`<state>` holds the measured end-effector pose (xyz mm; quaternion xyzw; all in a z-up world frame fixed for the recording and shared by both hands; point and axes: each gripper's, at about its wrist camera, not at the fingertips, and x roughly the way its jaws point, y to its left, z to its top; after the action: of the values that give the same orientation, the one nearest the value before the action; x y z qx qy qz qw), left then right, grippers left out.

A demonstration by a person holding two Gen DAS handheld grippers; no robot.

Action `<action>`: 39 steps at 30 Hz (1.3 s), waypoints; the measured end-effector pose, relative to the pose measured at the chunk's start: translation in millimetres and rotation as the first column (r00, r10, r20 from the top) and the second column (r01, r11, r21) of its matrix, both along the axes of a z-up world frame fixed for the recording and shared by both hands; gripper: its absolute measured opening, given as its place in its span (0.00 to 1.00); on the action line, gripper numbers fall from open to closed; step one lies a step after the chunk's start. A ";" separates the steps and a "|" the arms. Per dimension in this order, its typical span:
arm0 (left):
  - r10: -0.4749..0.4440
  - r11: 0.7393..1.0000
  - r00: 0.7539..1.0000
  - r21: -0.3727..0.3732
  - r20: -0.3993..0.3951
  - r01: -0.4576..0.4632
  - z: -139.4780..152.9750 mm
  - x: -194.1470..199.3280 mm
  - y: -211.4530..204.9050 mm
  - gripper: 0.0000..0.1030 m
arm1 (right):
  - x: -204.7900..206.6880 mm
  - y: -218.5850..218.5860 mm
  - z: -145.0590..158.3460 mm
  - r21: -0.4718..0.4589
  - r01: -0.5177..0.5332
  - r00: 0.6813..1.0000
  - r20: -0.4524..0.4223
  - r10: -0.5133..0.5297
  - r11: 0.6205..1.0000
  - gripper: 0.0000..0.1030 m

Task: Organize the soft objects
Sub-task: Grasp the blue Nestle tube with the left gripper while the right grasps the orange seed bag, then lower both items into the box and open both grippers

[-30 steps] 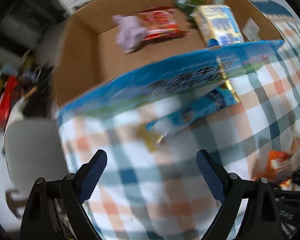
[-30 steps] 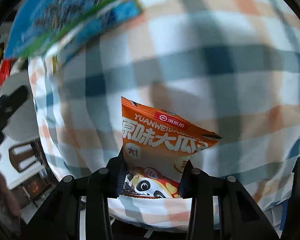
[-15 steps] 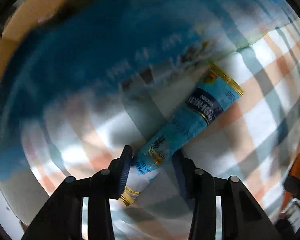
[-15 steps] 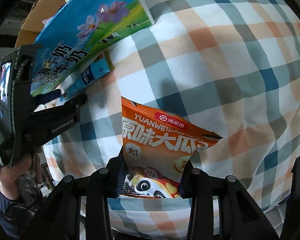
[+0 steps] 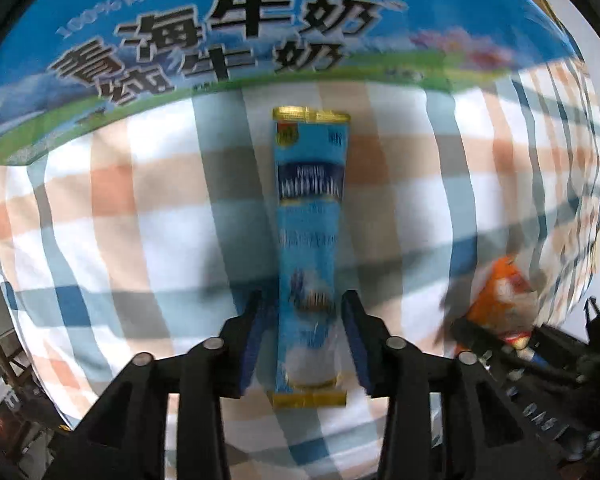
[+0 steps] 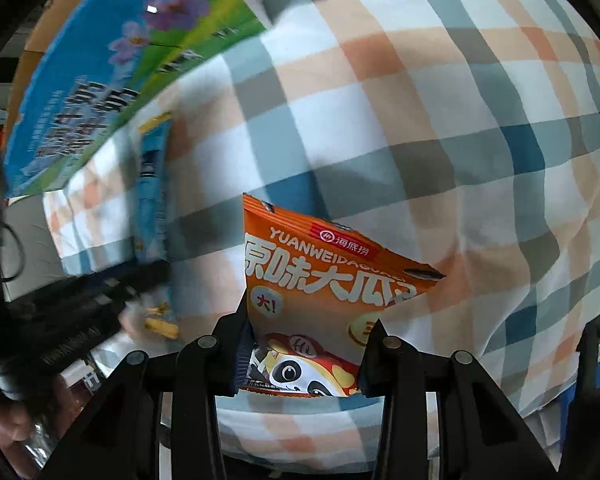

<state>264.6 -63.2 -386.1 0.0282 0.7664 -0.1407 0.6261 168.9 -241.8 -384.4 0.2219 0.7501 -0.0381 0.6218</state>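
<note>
My left gripper (image 5: pixel 306 320) is shut on a long light-blue sachet with gold ends (image 5: pixel 310 216), which points away from me over the checked cloth (image 5: pixel 120 216). My right gripper (image 6: pixel 308 340) is shut on an orange snack packet with a panda (image 6: pixel 324 276). That packet also shows in the left wrist view (image 5: pixel 500 300) at the right. The blue sachet (image 6: pixel 152 184) and the left gripper's dark body (image 6: pixel 72 304) show at the left of the right wrist view.
A blue milk carton box with black Chinese lettering (image 5: pixel 220 40) stands along the far edge of the cloth; it also shows in the right wrist view (image 6: pixel 112 80). Brown cardboard (image 6: pixel 40 36) shows behind it.
My left gripper closed on the blue sachet and turned it from a diagonal to straight ahead. My right gripper has kept the orange packet and shifted slightly.
</note>
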 end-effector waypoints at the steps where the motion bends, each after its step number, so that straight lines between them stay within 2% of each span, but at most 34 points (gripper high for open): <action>1: -0.007 1.000 1.000 0.004 0.001 0.007 -3.0 2.4 -2.5 0.40 | 1.0 1.8 -5.3 -0.008 -0.010 1.000 -0.008 0.010 1.000 0.44; 4: -0.051 0.998 0.999 0.046 0.013 0.050 -11.9 13.1 -15.8 0.40 | 4.2 4.9 -15.1 -0.008 -0.018 1.000 -0.020 0.018 1.000 0.53; 6: -0.071 0.995 0.997 0.071 0.043 0.068 -13.9 12.0 -21.6 0.39 | 4.5 7.2 -17.1 -0.014 -0.024 0.999 -0.028 0.024 1.000 0.54; 7: -0.068 0.995 0.996 0.075 0.059 0.064 -12.4 10.4 -22.6 0.35 | 4.4 8.7 -17.0 -0.022 -0.028 0.999 -0.029 0.028 0.999 0.54; 8: -0.068 0.995 0.995 0.075 0.069 0.063 -10.4 7.3 -23.6 0.27 | 4.2 10.2 -16.5 -0.030 -0.034 0.999 -0.029 0.033 0.999 0.54; 13: -0.022 0.998 0.995 0.057 0.098 0.017 3.8 -15.2 -14.2 0.14 | 2.9 17.9 -12.7 -0.037 -0.037 0.999 0.002 0.037 0.999 0.54; 15: -0.003 0.999 0.994 0.046 0.107 -0.002 11.3 -26.6 -5.4 0.14 | 3.2 21.8 -9.1 -0.060 -0.058 0.998 0.015 0.060 0.996 0.49; 16: 0.006 0.999 0.994 0.043 0.113 -0.011 14.8 -31.8 -0.4 0.13 | 1.3 22.9 -6.7 -0.055 -0.064 0.998 0.017 0.065 0.996 0.39; 18: 0.022 0.999 0.990 0.040 0.142 -0.028 26.2 -46.9 8.0 0.13 | 0.7 26.7 -1.4 -0.055 -0.079 0.997 0.021 0.080 0.995 0.38; 22: 0.050 0.998 0.979 0.016 0.199 -0.054 62.8 -50.6 12.3 0.13 | 0.7 38.4 23.0 -0.054 -0.112 0.991 0.070 0.116 0.992 0.34; 28: 0.097 0.995 0.945 -0.033 0.311 -0.091 130.9 -76.2 36.8 0.13 | 5.1 50.5 69.3 -0.032 -0.159 0.973 0.165 0.163 0.987 0.33; 32: 0.130 0.991 0.919 -0.073 0.373 -0.111 170.4 -59.2 47.1 0.13 | 13.0 56.6 103.9 -0.011 -0.187 0.956 0.230 0.185 0.982 0.33; 33: 0.136 0.990 0.912 -0.078 0.387 -0.114 169.5 -56.3 44.9 0.13 | 16.9 59.2 114.1 0.000 -0.193 0.950 0.250 0.187 0.981 0.33; 37: 0.155 0.987 0.888 -0.097 0.432 -0.125 196.5 -29.4 43.4 0.13 | 32.7 65.7 148.8 0.014 -0.219 0.925 0.321 0.203 0.976 0.33; 39: 0.166 0.985 0.884 -0.108 0.437 -0.131 195.2 -9.2 38.8 0.13 | 45.4 66.9 164.9 0.024 -0.228 0.911 0.357 0.205 0.973 0.33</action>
<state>255.4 -24.4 -191.0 -0.0228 0.5974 -0.1109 0.7939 214.3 -174.9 -219.5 0.1610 0.6474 0.0958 0.7387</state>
